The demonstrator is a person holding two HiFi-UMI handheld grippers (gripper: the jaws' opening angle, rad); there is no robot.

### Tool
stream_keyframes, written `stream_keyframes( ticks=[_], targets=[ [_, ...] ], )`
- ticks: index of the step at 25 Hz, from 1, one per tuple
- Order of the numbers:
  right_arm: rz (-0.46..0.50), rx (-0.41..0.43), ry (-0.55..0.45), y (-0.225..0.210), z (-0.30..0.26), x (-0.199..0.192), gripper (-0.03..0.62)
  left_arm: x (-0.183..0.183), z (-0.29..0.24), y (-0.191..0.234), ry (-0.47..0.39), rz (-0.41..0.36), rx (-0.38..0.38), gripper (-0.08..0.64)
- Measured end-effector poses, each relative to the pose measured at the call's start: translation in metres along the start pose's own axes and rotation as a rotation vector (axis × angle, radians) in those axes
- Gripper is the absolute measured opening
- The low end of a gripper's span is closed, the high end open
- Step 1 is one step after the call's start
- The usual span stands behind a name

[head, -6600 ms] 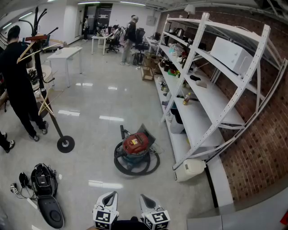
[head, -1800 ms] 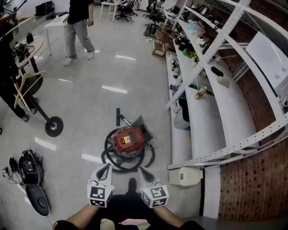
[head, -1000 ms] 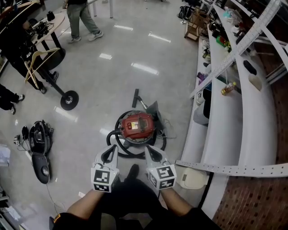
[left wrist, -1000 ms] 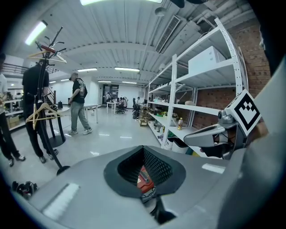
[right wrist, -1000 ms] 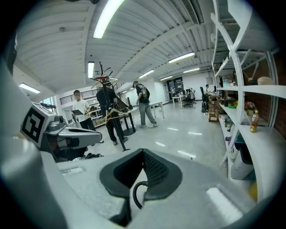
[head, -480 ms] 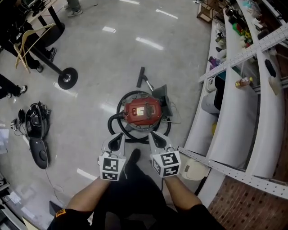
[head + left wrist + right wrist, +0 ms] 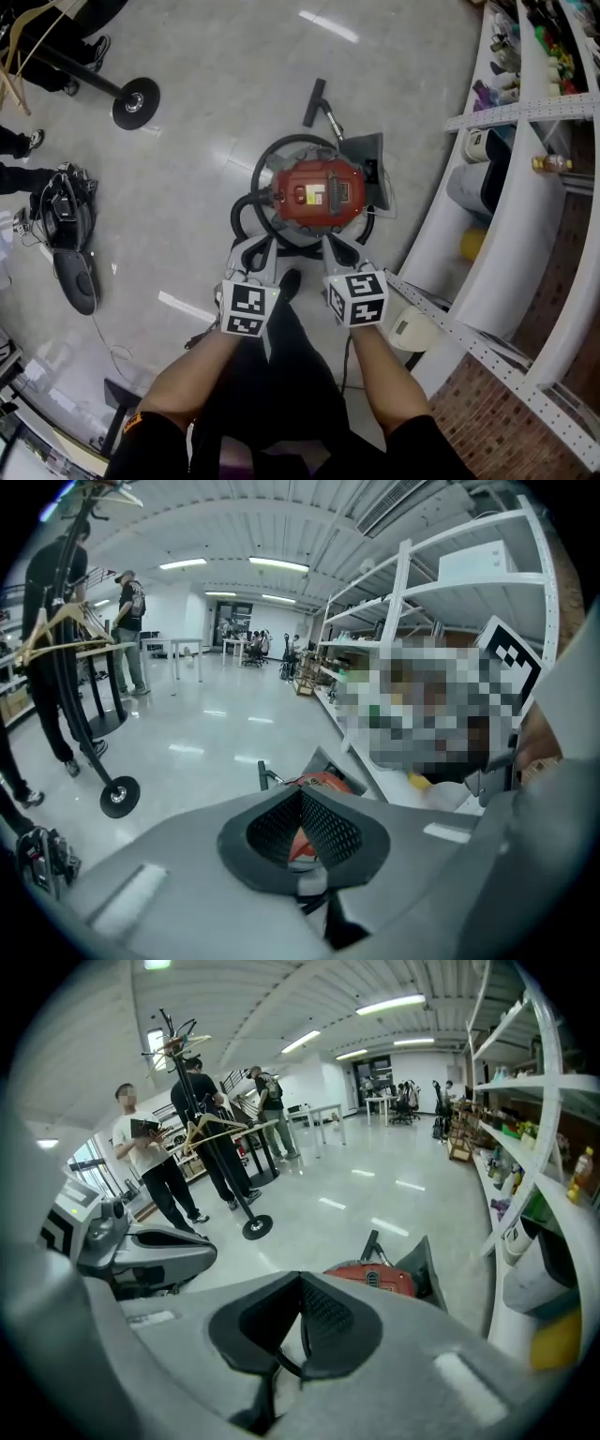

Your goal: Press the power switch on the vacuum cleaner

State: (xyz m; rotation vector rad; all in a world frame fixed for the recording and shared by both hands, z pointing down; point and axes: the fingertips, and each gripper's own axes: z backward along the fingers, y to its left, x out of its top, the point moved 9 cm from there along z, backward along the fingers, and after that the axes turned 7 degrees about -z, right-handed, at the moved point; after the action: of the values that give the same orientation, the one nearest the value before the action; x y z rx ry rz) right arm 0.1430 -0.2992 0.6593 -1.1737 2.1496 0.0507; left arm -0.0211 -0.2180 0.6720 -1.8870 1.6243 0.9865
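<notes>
My left gripper (image 7: 251,253) and right gripper (image 7: 341,251): jaws closed, nothing held. Both side by side, just short of red vacuum cleaner (image 7: 319,189) ahead on floor. Closed tips suit poking switch, I judge. Hose (image 7: 267,159) coiled round cleaner; switch itself not identifiable.

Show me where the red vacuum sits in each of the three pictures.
Head view: vacuum in the upper centre, on the floor.
Left gripper view: vacuum low centre, peeping over the left tool.
Right gripper view: vacuum low, right of centre, beyond the right tool.
Shared landmark: the coat stand's round base, left of the vacuum in every view.
</notes>
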Motion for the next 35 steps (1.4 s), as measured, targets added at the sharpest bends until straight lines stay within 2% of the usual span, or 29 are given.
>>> stream_keyframes(
  ticks=[8, 16, 26, 35],
  targets=[
    [-0.089, -0.028, 0.124, -0.023, -0.080, -0.018, -0.008, -0.036, -0.067, 0.036, 0.113, -0.025, -0.023, 0.017],
    [-0.101, -0.061, 0.233, -0.034, -0.142, -0.042, -0.008, -0.062, -0.118, 0.044, 0.167, -0.048, -0.082, 0.017],
    [-0.135, -0.088, 0.308, -0.047, -0.190, -0.057, -0.008, -0.097, -0.163, 0.056, 0.228, -0.071, -0.109, 0.017],
    [-0.138, -0.120, 0.384, -0.055, -0.216, -0.064, -0.008, -0.105, -0.174, 0.064, 0.239, -0.072, -0.130, 0.017]
  ],
)
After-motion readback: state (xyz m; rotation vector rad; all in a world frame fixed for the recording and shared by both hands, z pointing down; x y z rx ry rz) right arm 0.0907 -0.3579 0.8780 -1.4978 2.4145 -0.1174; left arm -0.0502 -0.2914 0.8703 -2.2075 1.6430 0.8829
